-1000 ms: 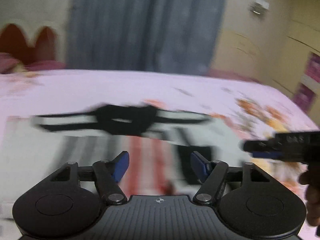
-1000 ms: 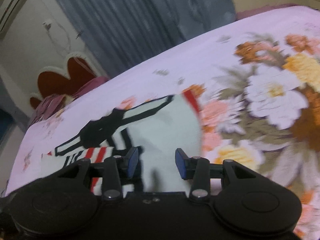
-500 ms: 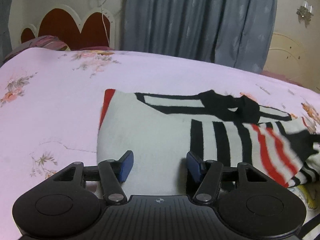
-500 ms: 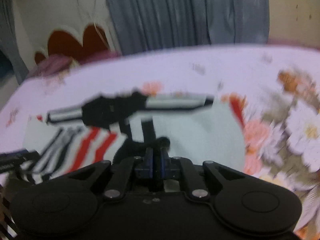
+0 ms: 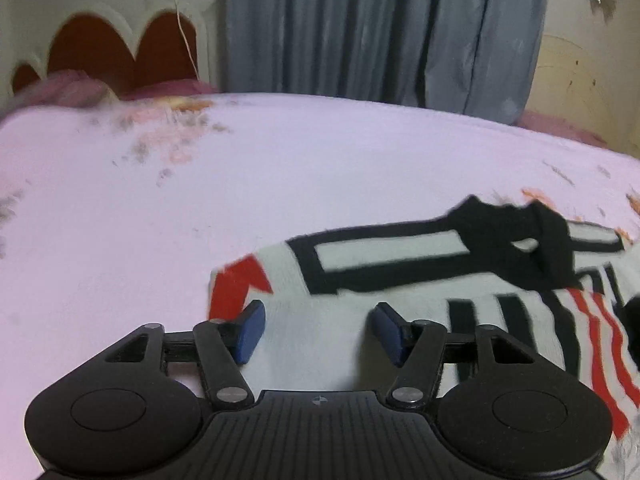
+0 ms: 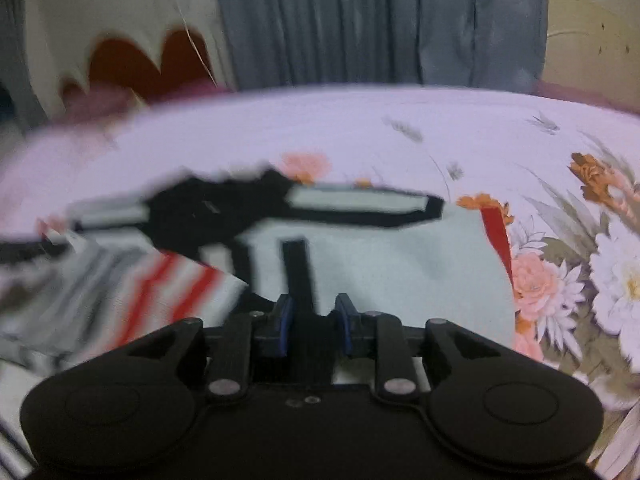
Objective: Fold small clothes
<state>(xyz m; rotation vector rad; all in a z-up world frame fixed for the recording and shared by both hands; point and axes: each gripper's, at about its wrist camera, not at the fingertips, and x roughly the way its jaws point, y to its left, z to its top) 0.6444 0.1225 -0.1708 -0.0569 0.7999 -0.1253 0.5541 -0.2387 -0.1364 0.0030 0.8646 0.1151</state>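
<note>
The garment, white with black and red stripes and a black-bordered band, lies spread on the bed, on its lilac flowered sheet. It appears laid flat so that its edges can be taken for a fold; one striped part already lies over the white body.

The left gripper sits low over the white cloth beside the red-trimmed edge. Its jaws have just been opening and stand apart with cloth beneath them, not pinched. The tool tilts downward toward the bed.

The right gripper is over the garment's middle, likewise angled down. Its jaws have just been opening from a tight close and now stand narrowly apart. A dark strip runs up between them; whether the pads press on it cannot be told, as the picture is blurred.

Beyond the bed stand a scalloped headboard and a grey curtain.
</note>
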